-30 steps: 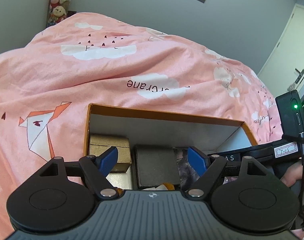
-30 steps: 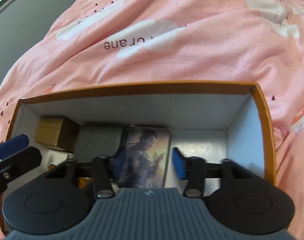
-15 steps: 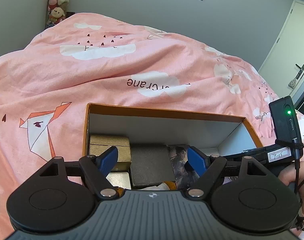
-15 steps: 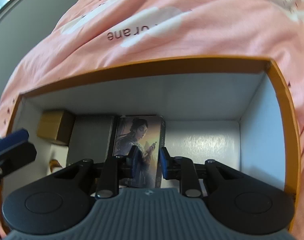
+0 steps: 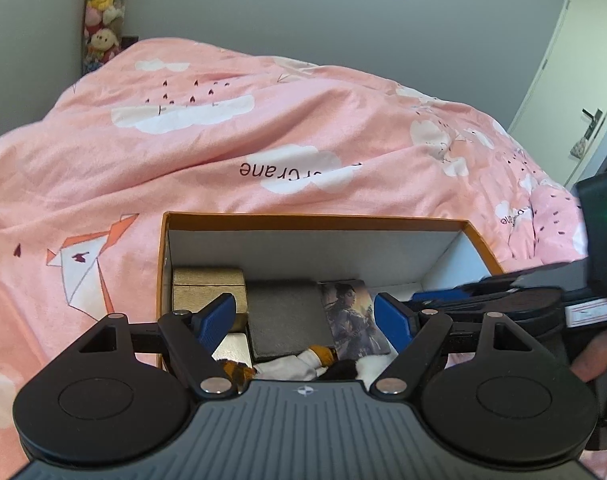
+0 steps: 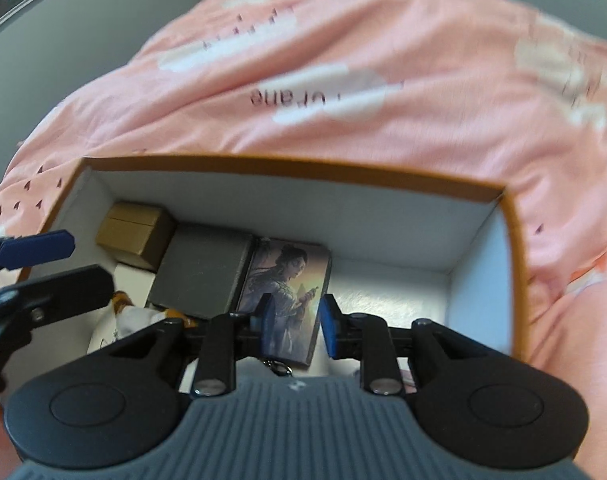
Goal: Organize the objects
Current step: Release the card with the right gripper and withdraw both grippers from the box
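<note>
Pink duvet [image 5: 231, 152] under box [image 6: 287, 168], soft base. Inside box along far wall: gold case [image 6: 137, 234], grey slab [image 6: 201, 272], card [image 6: 291, 280], packed left to save space. Left gripper [image 5: 305, 322] spread wide, empty, over box. Right gripper [image 6: 295, 324] partly spread over card's near end, gripping nothing.

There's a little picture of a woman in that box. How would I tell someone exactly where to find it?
On the pink quilt sits an orange-rimmed box with white walls. Along its far wall stand a gold box, then a flat grey box, then the illustrated card case. It alone carries a painted figure.
</note>
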